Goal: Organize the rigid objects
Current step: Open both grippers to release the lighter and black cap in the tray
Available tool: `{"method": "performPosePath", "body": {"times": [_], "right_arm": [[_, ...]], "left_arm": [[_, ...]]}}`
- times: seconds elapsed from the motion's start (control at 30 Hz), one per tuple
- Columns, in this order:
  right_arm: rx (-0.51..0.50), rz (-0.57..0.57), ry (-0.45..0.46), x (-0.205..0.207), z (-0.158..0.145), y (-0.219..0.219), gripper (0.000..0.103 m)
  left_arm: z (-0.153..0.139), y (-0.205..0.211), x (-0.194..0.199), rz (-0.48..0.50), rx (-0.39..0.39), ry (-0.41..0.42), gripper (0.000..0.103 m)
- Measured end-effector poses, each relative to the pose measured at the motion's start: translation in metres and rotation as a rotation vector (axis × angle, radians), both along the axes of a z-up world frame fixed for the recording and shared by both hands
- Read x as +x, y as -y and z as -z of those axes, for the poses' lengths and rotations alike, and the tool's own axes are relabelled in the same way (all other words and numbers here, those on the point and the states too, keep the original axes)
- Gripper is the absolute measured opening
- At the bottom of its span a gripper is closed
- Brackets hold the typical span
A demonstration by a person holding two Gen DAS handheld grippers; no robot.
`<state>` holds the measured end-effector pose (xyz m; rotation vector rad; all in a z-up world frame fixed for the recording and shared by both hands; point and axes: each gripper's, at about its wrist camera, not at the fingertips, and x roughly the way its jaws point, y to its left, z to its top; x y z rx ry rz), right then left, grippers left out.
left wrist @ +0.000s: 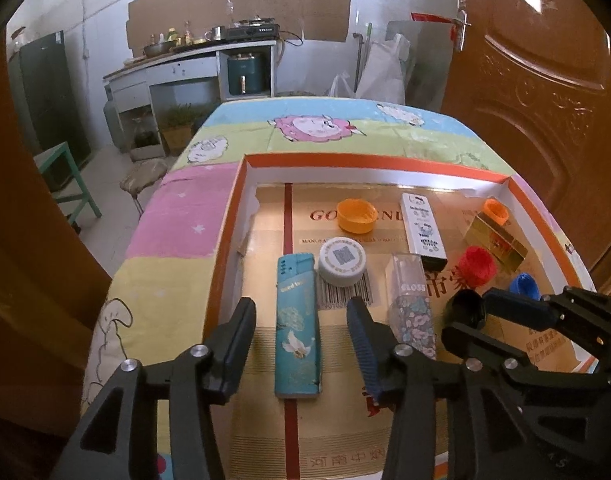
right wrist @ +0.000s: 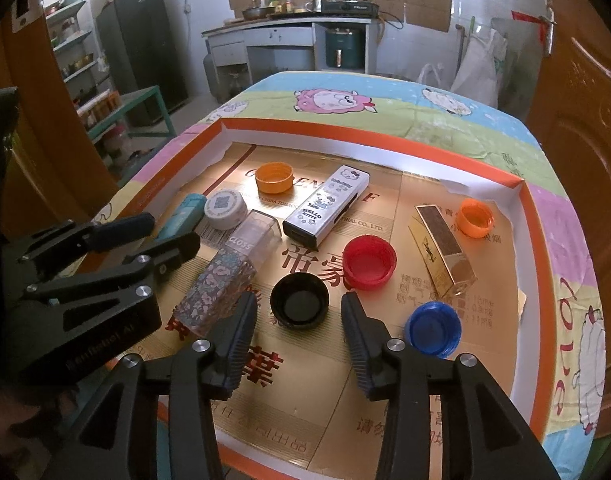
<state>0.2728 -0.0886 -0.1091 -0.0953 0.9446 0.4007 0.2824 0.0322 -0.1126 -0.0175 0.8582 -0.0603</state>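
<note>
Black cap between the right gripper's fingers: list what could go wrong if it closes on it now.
1. The black cap lies ahead of the right gripper, not between its fingers, so closing now would probably grab nothing.
2. The red cap and the floral gloss tube lie close on either side; moving forward may nudge them.
3. The left gripper, open over the teal lighter, works close by and the two could bump.
</note>
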Motion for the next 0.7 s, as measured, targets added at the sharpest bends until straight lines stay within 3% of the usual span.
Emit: {"method": "performPosePath", "body": {"times": [0.7], "right_arm": [[0.041, 0.094, 0.025, -0.014, -0.015, 0.024, 0.045]], "left_arm": [[-0.019, 0.004, -0.014, 0.009, -0.015, 0.050, 0.049]]}}
